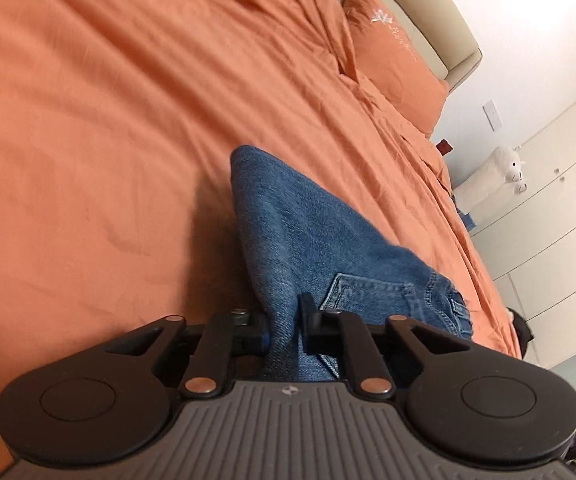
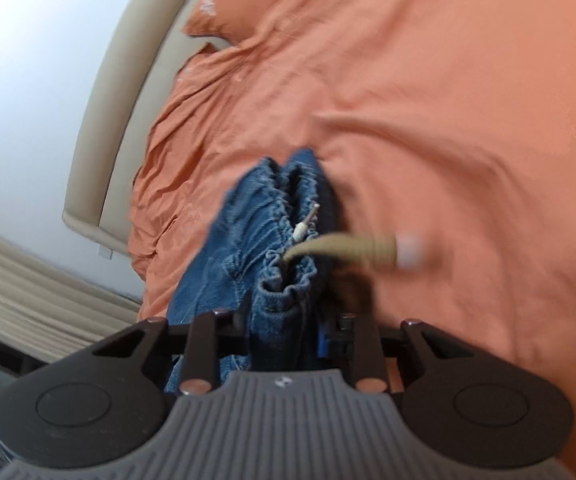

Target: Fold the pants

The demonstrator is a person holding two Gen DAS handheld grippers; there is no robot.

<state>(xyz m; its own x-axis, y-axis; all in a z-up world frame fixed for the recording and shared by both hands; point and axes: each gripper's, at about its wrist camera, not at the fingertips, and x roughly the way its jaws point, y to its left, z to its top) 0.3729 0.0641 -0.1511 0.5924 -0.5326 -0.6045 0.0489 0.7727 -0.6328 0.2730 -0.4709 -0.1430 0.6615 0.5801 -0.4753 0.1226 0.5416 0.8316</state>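
The pants are blue denim jeans (image 1: 311, 236), held up above an orange bed sheet (image 1: 88, 120). My left gripper (image 1: 284, 320) is shut on the denim beside a back pocket (image 1: 367, 296), and the cloth bunches out ahead of it. My right gripper (image 2: 284, 320) is shut on the gathered elastic waistband (image 2: 284, 216). A tan drawstring (image 2: 347, 248) with a white tip swings out to the right, blurred. Both pairs of fingertips are hidden in the denim.
An orange pillow (image 1: 395, 48) lies against a beige headboard (image 1: 427, 8). The headboard also shows in the right wrist view (image 2: 120, 80), with rumpled sheet (image 2: 192, 128) beside it. White wardrobe doors (image 1: 559, 208) and a white plush toy (image 1: 495, 176) stand beyond the bed edge.
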